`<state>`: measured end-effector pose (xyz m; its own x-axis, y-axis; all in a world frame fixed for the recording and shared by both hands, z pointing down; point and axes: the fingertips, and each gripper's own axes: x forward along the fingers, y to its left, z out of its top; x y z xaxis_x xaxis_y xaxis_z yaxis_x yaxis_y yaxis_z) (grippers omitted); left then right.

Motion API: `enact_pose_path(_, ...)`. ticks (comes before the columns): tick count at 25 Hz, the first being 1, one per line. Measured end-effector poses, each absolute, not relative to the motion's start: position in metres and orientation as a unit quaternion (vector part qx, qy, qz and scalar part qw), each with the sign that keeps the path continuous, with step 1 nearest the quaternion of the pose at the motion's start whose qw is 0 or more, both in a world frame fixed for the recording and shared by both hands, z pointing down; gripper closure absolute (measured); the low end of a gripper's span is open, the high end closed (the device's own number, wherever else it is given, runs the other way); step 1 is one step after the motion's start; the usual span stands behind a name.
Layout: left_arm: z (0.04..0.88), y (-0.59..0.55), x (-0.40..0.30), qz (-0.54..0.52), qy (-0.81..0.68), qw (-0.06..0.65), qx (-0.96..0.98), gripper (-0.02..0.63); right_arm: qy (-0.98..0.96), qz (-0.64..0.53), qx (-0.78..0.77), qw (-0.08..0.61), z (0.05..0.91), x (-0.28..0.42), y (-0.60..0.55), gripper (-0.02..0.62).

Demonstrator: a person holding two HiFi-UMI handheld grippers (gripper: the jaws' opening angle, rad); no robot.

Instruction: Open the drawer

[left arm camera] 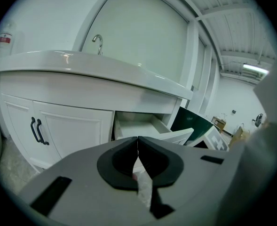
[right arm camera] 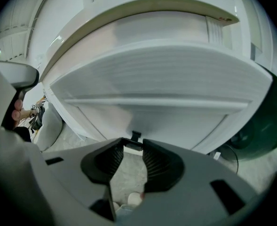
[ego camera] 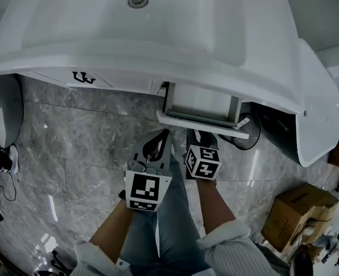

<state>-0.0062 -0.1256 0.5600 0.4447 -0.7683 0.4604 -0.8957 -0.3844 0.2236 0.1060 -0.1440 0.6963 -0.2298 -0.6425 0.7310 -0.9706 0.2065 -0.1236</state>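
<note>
The white drawer (ego camera: pixel 201 99) under the sink vanity stands pulled partly out; it also shows in the left gripper view as the drawer (left arm camera: pixel 143 128). Its front panel (right arm camera: pixel 152 79) fills the right gripper view. A small black handle (right arm camera: pixel 135 136) sits at the panel's lower edge. My right gripper (right arm camera: pixel 133 144) is shut on that handle, the ribbed pads (right arm camera: pixel 153 161) pressing it from both sides. From above, the right gripper (ego camera: pixel 195 133) reaches under the drawer front. My left gripper (left arm camera: pixel 138 139) hangs shut and empty, left of the drawer, as does the left gripper (ego camera: pixel 159 135) seen from above.
The white basin (ego camera: pixel 129 27) overhangs the cabinet. Cabinet doors with black handles (left arm camera: pixel 36 131) lie left of the drawer. A dark green object (left arm camera: pixel 194 124) stands right of it. A cardboard box (ego camera: pixel 298 214) sits on the grey marble floor at right. The person's legs (ego camera: pixel 169 223) are below.
</note>
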Motion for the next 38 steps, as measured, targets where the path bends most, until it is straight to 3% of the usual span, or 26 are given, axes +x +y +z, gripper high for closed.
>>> enact_pose_path(25, 0.523, -0.116, 0.002, 0.137, -0.500, 0.198, 0.832, 0.589, -0.716, 0.310, 0.556, 0.287, 0.683, 0.124, -0.116, 0.448)
enact_pose_path(38, 0.425, -0.110, 0.005, 0.108, -0.500, 0.161, 0.844, 0.589, -0.724, 0.303, 0.582, 0.212, 0.552, 0.124, -0.107, 0.474)
